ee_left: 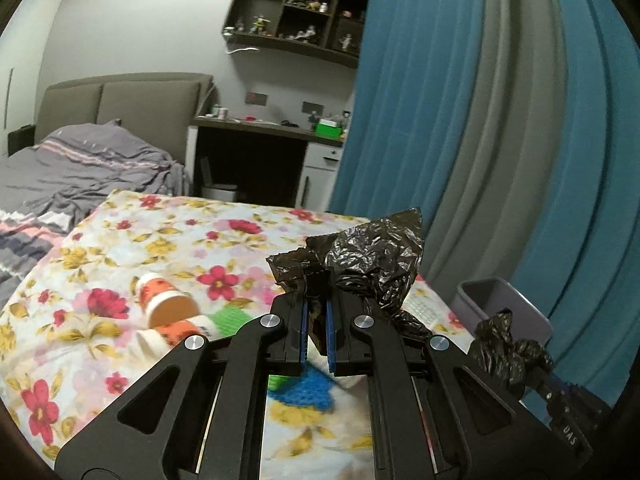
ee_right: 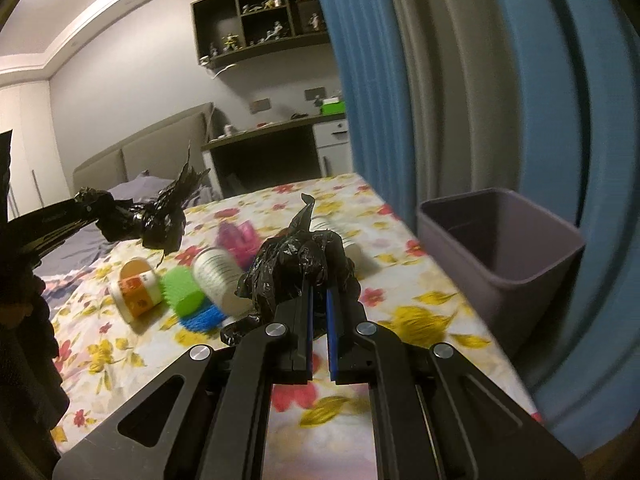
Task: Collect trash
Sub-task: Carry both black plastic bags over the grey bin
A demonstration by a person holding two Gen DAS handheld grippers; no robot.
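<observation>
— So, what are the two claws doing?

— Both are clamped on one crumpled black trash bag point(ee_left: 376, 264). The left gripper point(ee_left: 316, 284) has its blue-padded jaws pinched narrow on one bunched edge of the plastic, and the right gripper point(ee_right: 318, 280) is closed tight on another bunch of the same bag point(ee_right: 296, 268).

— Where does the bag sit?

— It is lifted above the table covered in a floral cloth point(ee_left: 132, 248). From the right wrist view, the left gripper's end of the bag point(ee_right: 156, 216) hangs off to the left, over the cloth.

— And the trash itself?

— Lying on the cloth, under and between the two grippers: an orange-and-white paper cup point(ee_right: 136, 284) on its side, a green and blue spiky brush point(ee_right: 188, 300) just beside it, a white cylindrical container point(ee_right: 218, 276) touching the brush, and something pink point(ee_right: 240, 242) behind them, too blurred to name.

— Any bin?

— A grey-purple bin point(ee_right: 504, 256) stands at the table's right edge, near the blue and grey curtain point(ee_right: 460, 80). A second cup point(ee_left: 180, 332) lies beside the first in the left wrist view.
</observation>
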